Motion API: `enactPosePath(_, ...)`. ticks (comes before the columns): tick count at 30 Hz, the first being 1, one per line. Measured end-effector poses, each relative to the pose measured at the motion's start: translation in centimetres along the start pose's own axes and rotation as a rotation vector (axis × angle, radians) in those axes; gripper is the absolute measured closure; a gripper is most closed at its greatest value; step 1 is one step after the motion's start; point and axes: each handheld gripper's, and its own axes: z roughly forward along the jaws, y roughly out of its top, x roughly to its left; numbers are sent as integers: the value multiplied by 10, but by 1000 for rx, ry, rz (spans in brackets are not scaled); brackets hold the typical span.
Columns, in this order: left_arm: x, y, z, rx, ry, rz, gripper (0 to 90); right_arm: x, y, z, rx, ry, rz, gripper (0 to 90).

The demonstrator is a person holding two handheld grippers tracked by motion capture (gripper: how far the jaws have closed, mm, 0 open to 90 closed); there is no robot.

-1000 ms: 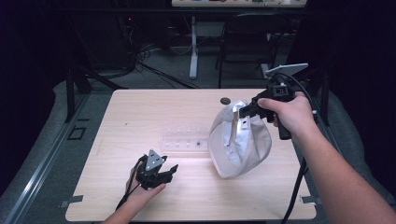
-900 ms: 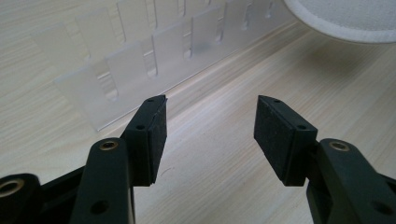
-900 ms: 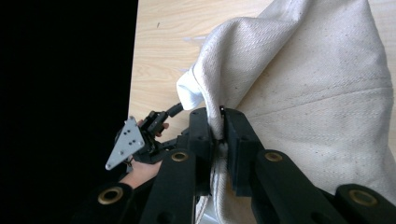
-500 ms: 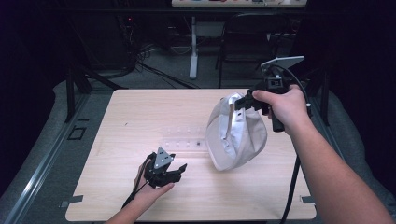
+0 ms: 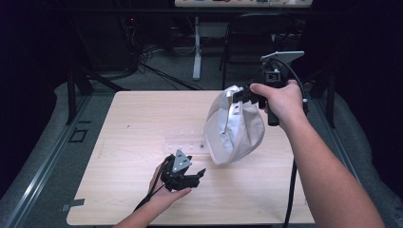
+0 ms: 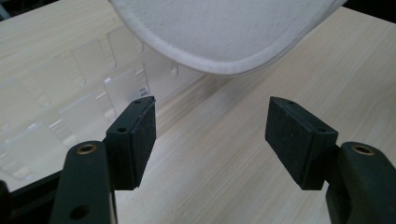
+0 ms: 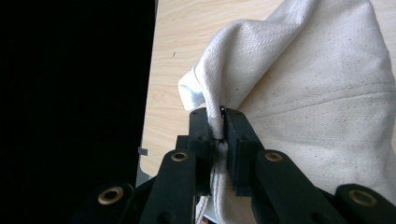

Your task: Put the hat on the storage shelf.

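Observation:
A white cloth cap (image 5: 235, 128) hangs over the right half of the wooden table (image 5: 142, 118), its brim pointing down. My right gripper (image 5: 242, 94) is shut on the cap's upper edge; in the right gripper view the fabric (image 7: 317, 93) is pinched between the two jaws of that gripper (image 7: 219, 126). My left gripper (image 5: 197, 175) lies low near the table's front edge, pointing right toward the cap. Its jaws have just been opening and now stand wide with nothing between them (image 6: 210, 135). The cap's brim (image 6: 224, 32) curves just above and beyond them.
A clear plastic tray (image 5: 185, 142) with several small compartments lies flat at the table's middle, to the left of the cap; the left gripper view has it (image 6: 70, 84) left of the jaws. Dark floor, cables and a chair lie behind the table.
The left gripper slid right toward the cap and its jaws spread wider. The right gripper carried the cap up and a little left, lifting the brim higher off the table.

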Motion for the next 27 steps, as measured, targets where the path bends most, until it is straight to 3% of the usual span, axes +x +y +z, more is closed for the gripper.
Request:
enactPosePath(9,-14,26,13,-24,-28,20,343,2,9,5,-33,12,26,821)
enactPosePath(15,-25,35,25,-4,-33,56,343,4,12,7,-41,27,30,822)
enactPosePath(19,-28,38,32,-5,15,62,365,6,13,10,-39,19,28,821)
enactPosePath(21,-27,39,35,3,42,62,449,7,13,13,-38,21,28,821)
enactPosePath(23,-27,40,34,7,65,73,471,7,13,14,-38,21,29,821)
enactPosePath(24,-26,40,34,7,78,80,559,8,13,14,-29,21,25,821)
enactPosePath(25,-25,40,34,7,81,84,559,8,13,15,-32,22,27,821)
enactPosePath(27,-21,41,32,4,88,87,678,9,14,15,-33,28,25,821)
